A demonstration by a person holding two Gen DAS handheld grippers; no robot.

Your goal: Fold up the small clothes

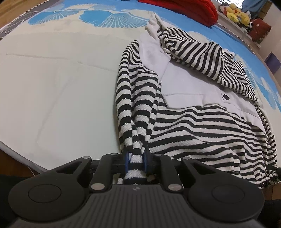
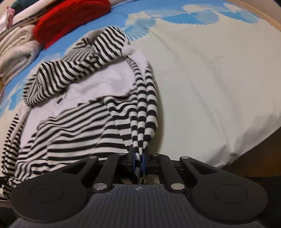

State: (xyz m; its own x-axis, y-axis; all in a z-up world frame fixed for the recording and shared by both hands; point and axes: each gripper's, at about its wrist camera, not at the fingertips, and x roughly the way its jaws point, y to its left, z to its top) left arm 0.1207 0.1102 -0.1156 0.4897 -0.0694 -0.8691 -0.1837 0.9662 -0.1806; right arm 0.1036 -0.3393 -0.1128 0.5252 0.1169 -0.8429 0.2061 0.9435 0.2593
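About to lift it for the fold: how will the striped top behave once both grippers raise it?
The striped top will probably sag between the left gripper and right gripper, since it already bunches into soft ridges. The loose hood may flop. The knit looks textured, so slipping seems unlikely.

Plain cream bed sheet [image 1: 58, 91] is lying open across the left of the left wrist frame. The red knit [image 1: 189, 10] and plush toys [image 1: 235, 13] are crowding the upper right.
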